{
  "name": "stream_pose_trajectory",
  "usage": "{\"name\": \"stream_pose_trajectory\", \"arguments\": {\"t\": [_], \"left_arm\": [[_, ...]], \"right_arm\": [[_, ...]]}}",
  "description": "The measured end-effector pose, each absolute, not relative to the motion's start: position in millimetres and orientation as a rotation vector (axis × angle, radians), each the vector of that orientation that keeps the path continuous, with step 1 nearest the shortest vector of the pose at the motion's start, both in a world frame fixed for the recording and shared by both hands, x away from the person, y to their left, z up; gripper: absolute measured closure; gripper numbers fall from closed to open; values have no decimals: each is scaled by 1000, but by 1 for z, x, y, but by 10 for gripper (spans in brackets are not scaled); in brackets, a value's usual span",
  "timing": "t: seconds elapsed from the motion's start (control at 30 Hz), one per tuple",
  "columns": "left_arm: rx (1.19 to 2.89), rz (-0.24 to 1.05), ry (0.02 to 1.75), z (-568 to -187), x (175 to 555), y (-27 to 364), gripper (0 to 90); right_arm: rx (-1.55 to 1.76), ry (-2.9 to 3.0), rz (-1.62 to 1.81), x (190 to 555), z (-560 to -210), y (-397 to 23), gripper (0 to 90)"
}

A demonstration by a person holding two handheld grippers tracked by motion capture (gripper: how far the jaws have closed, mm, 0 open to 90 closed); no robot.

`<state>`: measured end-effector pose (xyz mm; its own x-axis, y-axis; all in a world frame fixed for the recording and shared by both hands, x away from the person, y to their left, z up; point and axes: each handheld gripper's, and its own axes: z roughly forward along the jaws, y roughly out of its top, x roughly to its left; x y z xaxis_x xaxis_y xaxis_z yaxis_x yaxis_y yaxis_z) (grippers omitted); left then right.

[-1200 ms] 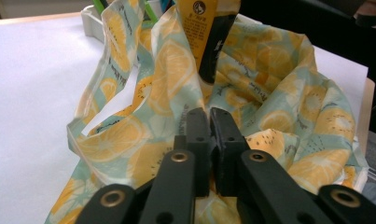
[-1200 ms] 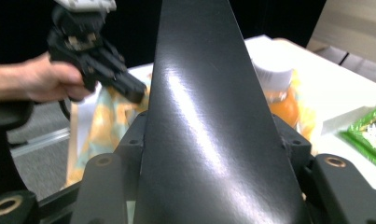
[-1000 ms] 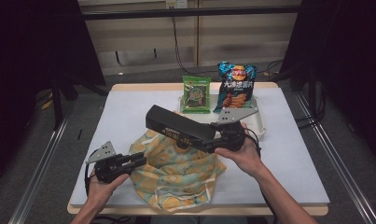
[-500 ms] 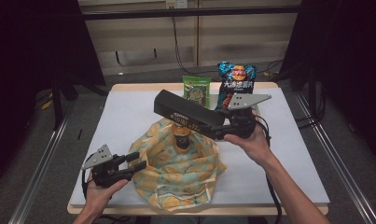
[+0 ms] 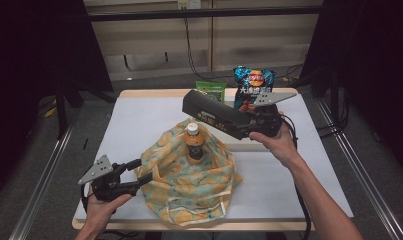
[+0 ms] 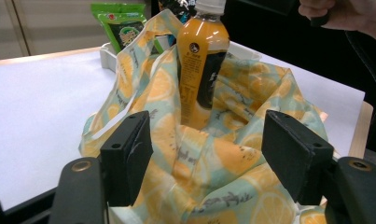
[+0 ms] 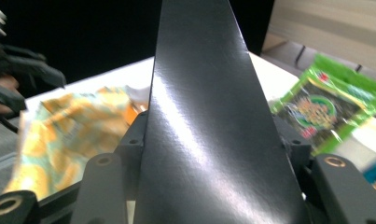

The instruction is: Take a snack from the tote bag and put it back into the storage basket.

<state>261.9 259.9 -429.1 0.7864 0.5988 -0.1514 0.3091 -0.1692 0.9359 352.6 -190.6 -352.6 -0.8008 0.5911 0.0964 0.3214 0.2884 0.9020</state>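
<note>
A cloth bag (image 5: 189,182) printed with orange slices lies mid-table, and an orange drink bottle (image 5: 193,141) stands upright in it. My left gripper (image 5: 141,171) sits at the bag's left edge. Its jaws have just been opening and now stand open. In the left gripper view the bag (image 6: 232,158) and bottle (image 6: 202,60) lie between and beyond the jaws of the left gripper (image 6: 206,140), and the pads do not press the cloth. My right gripper (image 5: 251,126) is shut on a long black box (image 5: 214,115), held above the table behind the bag. The box (image 7: 199,116) rises between the right gripper's (image 7: 209,135) jaws.
A green snack packet (image 5: 211,90) and a blue crisp bag (image 5: 254,86) stand at the table's far edge. The green packet (image 7: 325,109) lies to the right of the box. The white tabletop (image 5: 139,120) has bare room at left and right.
The left jaws opened and let the bag's cloth go. The right gripper carried the black box right and away from the bag's mouth, uncovering the bottle.
</note>
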Motion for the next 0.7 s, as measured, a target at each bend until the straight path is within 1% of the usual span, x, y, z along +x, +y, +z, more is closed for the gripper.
{"name": "stream_pose_trajectory", "arguments": {"t": [0.23,0.37,0.43,0.7], "left_arm": [[1775,273,702,-433,264,260,323],[1771,277,712,-433,263,259,258],[1782,305,727,-432,261,259,221],[1779,314,717,-430,259,260,191]], "right_arm": [[910,2306,1427,363,-362,-210,436],[932,2332,1379,371,-370,-215,436],[942,2358,1333,378,-381,-217,436],[967,2397,1287,392,-395,-223,436]]}}
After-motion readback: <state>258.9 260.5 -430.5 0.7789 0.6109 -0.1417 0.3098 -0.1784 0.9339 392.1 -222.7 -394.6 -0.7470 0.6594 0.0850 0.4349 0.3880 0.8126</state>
